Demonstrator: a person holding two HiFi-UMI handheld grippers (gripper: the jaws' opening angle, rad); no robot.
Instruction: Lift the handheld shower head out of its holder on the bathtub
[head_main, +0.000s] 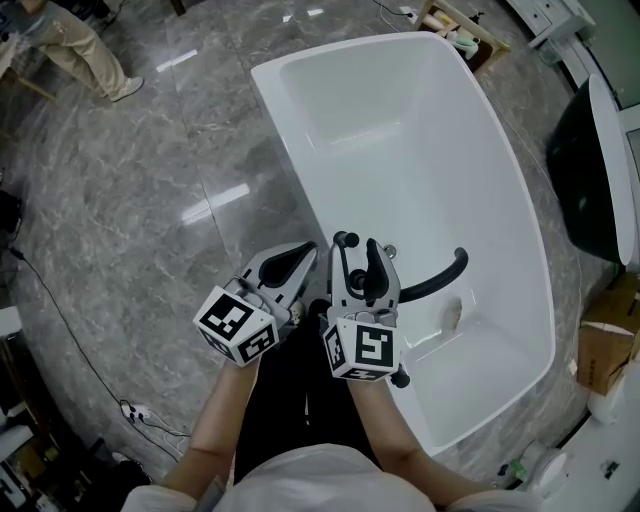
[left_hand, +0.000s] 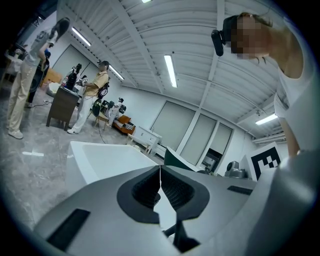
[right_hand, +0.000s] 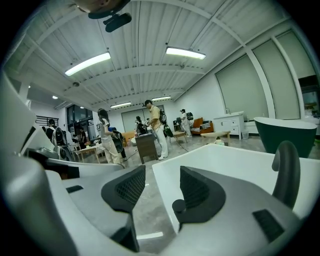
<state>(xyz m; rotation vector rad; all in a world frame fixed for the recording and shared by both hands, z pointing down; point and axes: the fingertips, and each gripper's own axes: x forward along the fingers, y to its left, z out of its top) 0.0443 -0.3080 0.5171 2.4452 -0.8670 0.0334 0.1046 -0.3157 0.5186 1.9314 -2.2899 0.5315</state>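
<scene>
A white bathtub (head_main: 330, 90) fills the middle of the head view, seen again in the left gripper view (left_hand: 100, 157) and the right gripper view (right_hand: 235, 160). A black curved fitting (head_main: 440, 277) rises from its near rim and arcs over the basin; it stands at the right edge of the right gripper view (right_hand: 286, 170). I cannot tell whether it is the shower head. My right gripper (head_main: 358, 246) (right_hand: 162, 187) hovers open over that rim, just left of the fitting, nothing between its pads. My left gripper (head_main: 306, 252) (left_hand: 160, 172) is shut and empty, over the floor beside the tub.
Grey marble floor (head_main: 150, 200) surrounds the tub. A dark tub (head_main: 585, 190) and a cardboard box (head_main: 605, 352) stand at the right. A cable (head_main: 60, 310) and power strip (head_main: 135, 412) lie at the left. People (right_hand: 155, 127) stand far behind, around tables.
</scene>
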